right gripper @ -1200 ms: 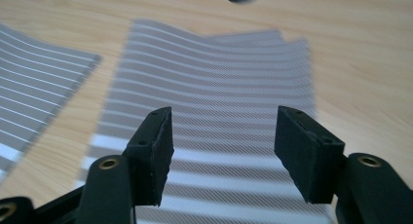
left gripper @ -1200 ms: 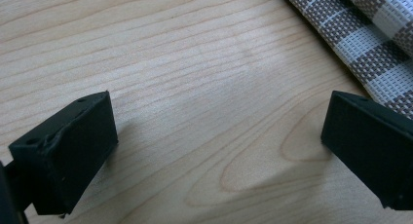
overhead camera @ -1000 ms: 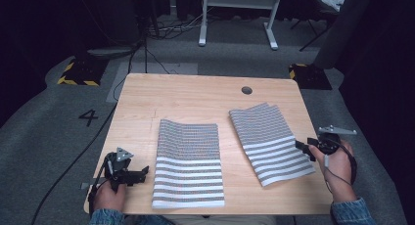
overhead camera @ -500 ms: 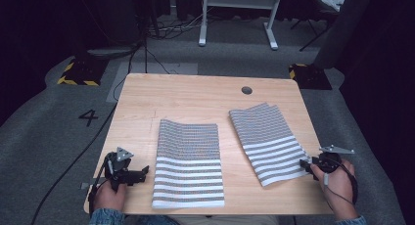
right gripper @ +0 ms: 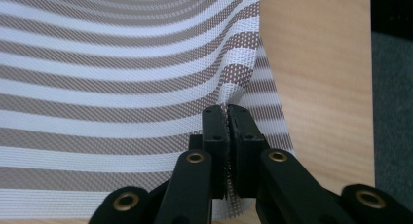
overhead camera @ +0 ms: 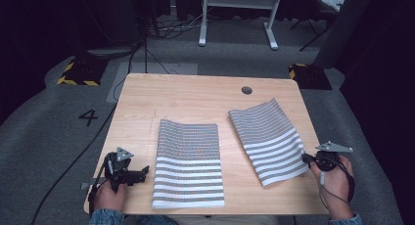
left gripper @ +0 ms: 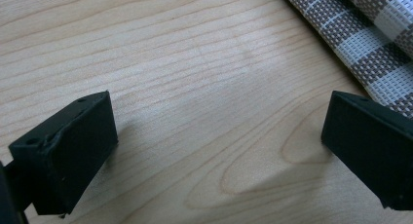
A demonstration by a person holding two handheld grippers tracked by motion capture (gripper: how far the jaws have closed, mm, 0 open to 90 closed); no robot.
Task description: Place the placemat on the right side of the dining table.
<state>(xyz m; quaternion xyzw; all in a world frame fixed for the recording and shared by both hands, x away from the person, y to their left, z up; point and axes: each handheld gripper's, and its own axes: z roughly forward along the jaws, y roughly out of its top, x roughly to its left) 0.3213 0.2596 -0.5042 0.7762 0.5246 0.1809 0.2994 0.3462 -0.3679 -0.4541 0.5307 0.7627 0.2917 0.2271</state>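
Right gripper [right gripper: 226,112] just closed, jaws clamped on right edge of striped mat [overhead camera: 266,137], near table's [overhead camera: 195,95] right edge. Left gripper [left gripper: 219,141] jaws apart over bare wood beside second mat [overhead camera: 188,161].

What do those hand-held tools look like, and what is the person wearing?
Both are black. The left gripper and right gripper each carry a grey three-cornered plate and trail a black cable. The fingers are blocky black pads; brass-coloured rivets show on the right one. Blue denim-like cuffs.

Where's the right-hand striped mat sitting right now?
In the high view the right striped mat lies angled on the table's right half, beside the left mat, its near-right edge pinched by the right gripper.
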